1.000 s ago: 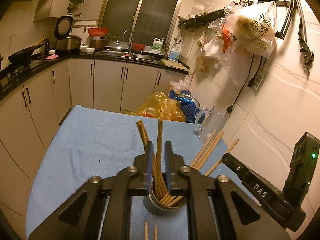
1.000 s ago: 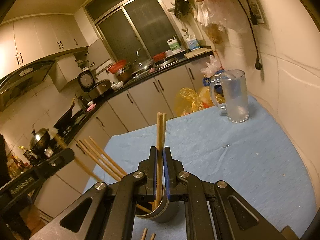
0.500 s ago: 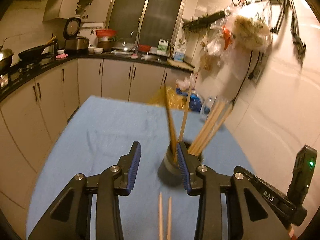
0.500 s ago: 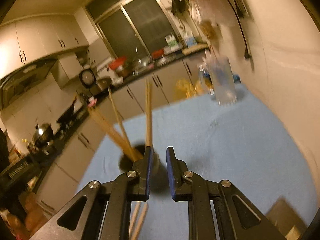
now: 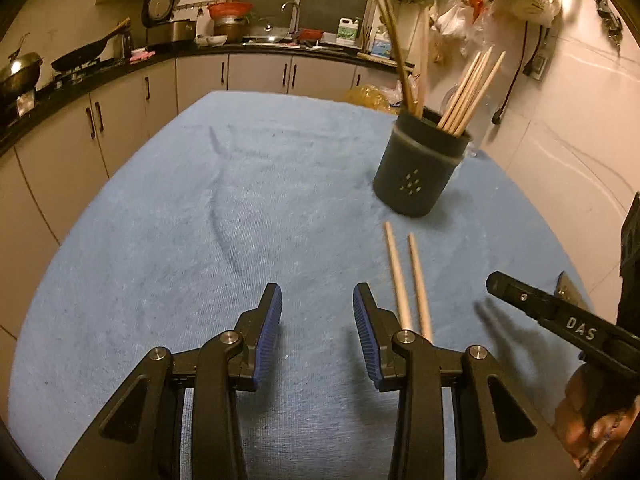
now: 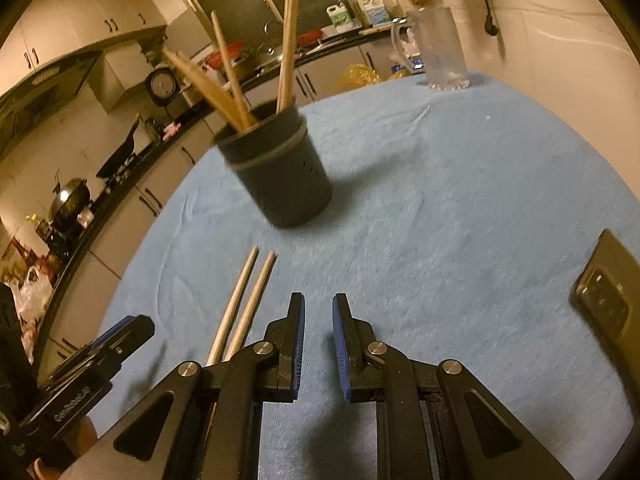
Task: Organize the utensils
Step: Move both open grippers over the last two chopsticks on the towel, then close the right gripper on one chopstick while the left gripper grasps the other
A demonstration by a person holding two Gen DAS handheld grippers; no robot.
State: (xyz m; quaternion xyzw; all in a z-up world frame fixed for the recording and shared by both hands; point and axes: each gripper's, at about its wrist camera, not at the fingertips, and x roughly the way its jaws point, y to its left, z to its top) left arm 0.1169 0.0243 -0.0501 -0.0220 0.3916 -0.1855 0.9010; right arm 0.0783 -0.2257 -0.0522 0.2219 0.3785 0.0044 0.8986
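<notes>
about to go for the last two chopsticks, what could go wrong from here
The two loose chopsticks lie flat and close together on the blue cloth, so jaws may pinch fabric or lift only one. Both the left gripper and the right gripper sit near the same pair and could collide. The dark holder already has chopsticks leaning outward; a bump could tip it.

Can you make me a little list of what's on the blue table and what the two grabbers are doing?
table cover: blue cloth
holder: dark cup, upright, chopsticks standing in it
loose pair: two chopsticks lying side by side on the cloth in front of the cup
glass jug: clear pitcher at the far edge
left gripper: open, empty
right gripper: slightly open, empty
phone: dark phone, flat on the cloth
</notes>
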